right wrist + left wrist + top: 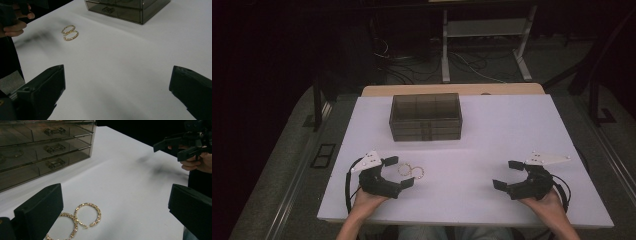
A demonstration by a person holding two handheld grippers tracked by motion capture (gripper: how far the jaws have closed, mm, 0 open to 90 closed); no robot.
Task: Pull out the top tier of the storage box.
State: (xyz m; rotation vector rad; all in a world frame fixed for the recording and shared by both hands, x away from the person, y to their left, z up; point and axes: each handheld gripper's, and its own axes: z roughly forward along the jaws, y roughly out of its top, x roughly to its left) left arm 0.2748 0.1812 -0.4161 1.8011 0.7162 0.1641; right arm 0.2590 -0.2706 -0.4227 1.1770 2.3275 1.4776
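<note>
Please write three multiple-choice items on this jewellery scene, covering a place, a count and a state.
1. The hoop earrings lie:
A. beside the left hand-held gripper
B. inside the drawer box
C. beside the right hand-held gripper

2. Gold hoops on the table:
A. one
B. two
C. four

3. The drawer box's drawers are:
A. all shut
B. top one open
C. removed

Key: 1 A, they rest just past its jaws; 2 B, a touching pair shows; 3 A, all three fronts sit flush.
</note>
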